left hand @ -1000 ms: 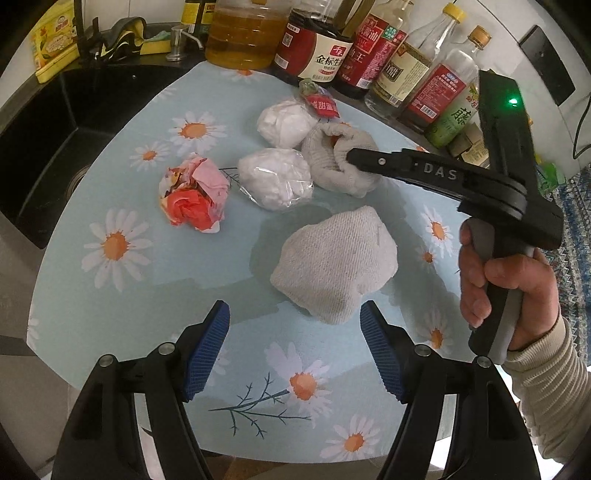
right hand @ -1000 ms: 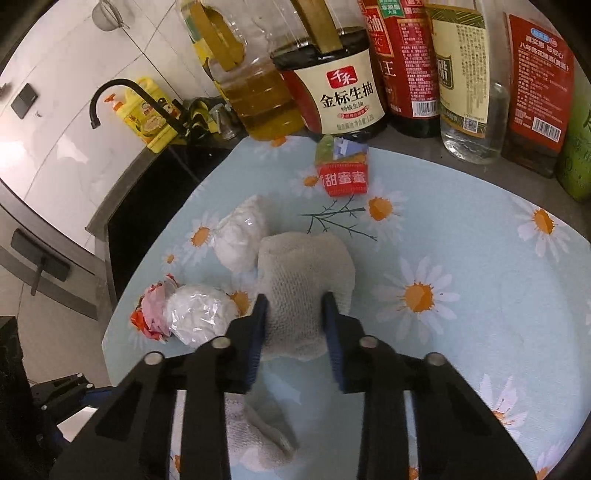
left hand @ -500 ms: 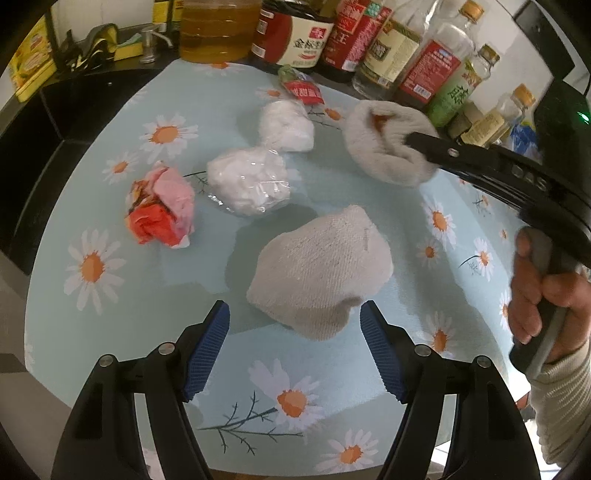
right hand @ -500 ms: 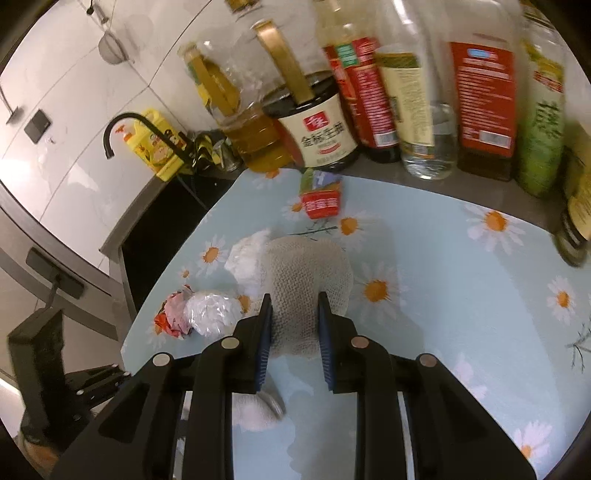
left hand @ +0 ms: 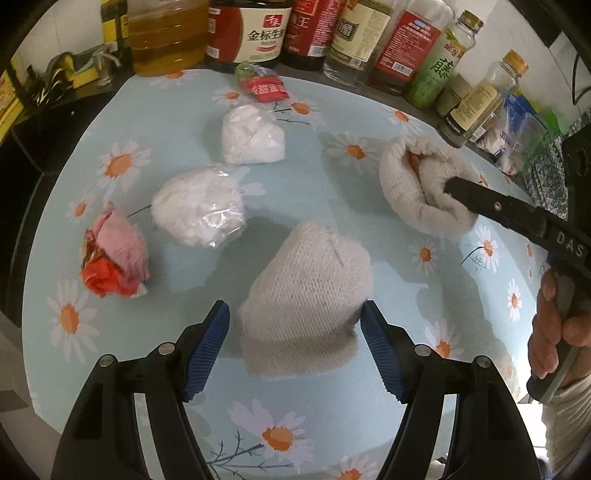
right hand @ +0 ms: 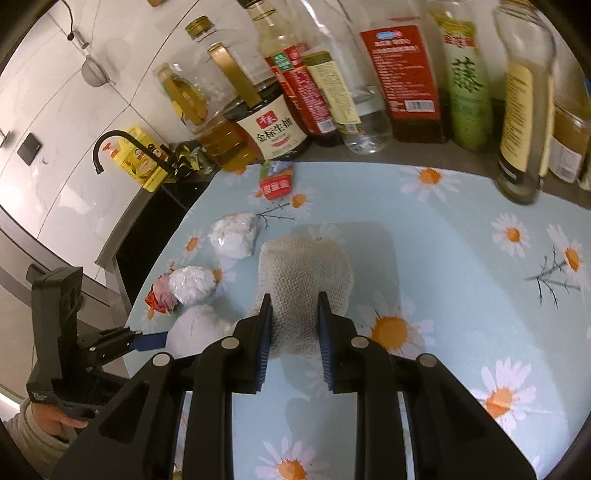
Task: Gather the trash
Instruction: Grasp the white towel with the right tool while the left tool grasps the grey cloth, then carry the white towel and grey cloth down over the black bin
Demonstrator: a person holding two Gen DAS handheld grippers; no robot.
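Observation:
My left gripper is open, its blue pads on either side of a crumpled beige knitted cloth lying on the daisy-print mat. My right gripper is shut on a second beige knitted cloth, held just above the mat; it also shows in the left wrist view. Two white tissue wads in clear film, a pink and red crumpled wrapper and a red snack packet lie on the mat.
A row of sauce, oil and vinegar bottles stands along the mat's far edge. A black sink with a black tap lies beyond the mat's left side. The mat's near edge drops off close below my left gripper.
My right gripper has carried its cloth to the right, away from the tissue wads. My left gripper has moved forward, so its pads now flank the other cloth.

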